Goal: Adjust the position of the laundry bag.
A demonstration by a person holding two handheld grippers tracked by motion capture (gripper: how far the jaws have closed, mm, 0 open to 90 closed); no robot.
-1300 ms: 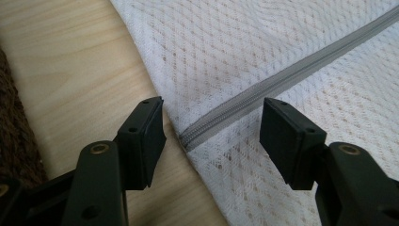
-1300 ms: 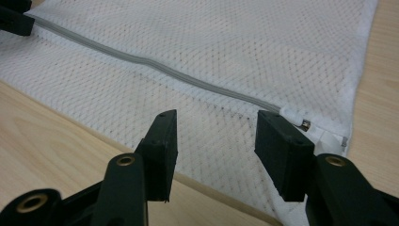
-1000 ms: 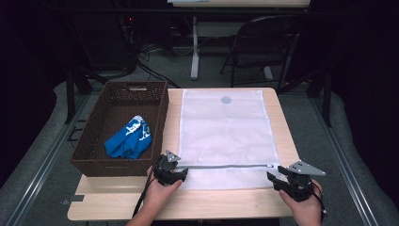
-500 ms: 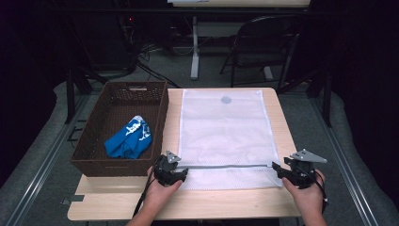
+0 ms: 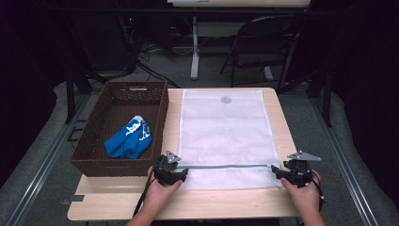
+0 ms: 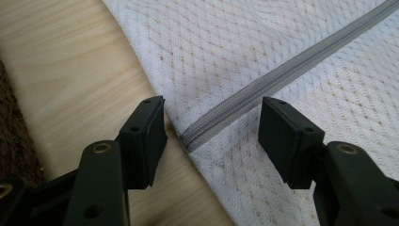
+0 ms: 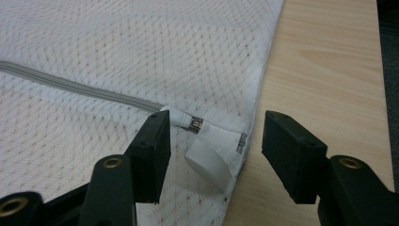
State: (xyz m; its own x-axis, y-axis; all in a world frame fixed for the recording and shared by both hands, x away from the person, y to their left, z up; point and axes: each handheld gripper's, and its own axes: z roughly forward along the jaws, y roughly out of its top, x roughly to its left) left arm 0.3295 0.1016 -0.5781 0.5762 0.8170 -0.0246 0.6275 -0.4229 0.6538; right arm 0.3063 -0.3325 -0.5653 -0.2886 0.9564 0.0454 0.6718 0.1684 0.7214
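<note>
White mesh laundry bag (image 5: 225,136) lies flat on the pale wood surface (image 5: 197,207), and everything else sits around it. Just off the bag's left edge is a brown wicker basket (image 5: 94,141) with a crumpled blue cloth (image 5: 128,141) inside. A grey zipper (image 5: 226,165) runs across the bag near its front edge. Both forearms come in low from the near side. The left gripper (image 6: 211,136) is at the zipper's left end, jaws apart, straddling the closed end right at the bag's edge. The right gripper (image 7: 214,141) is at the zipper's right end, jaws also apart, with the white zipper pull (image 7: 204,162) lying between them, not pinched. Can't really tell whether either gripper's pads touch the mesh.
</note>
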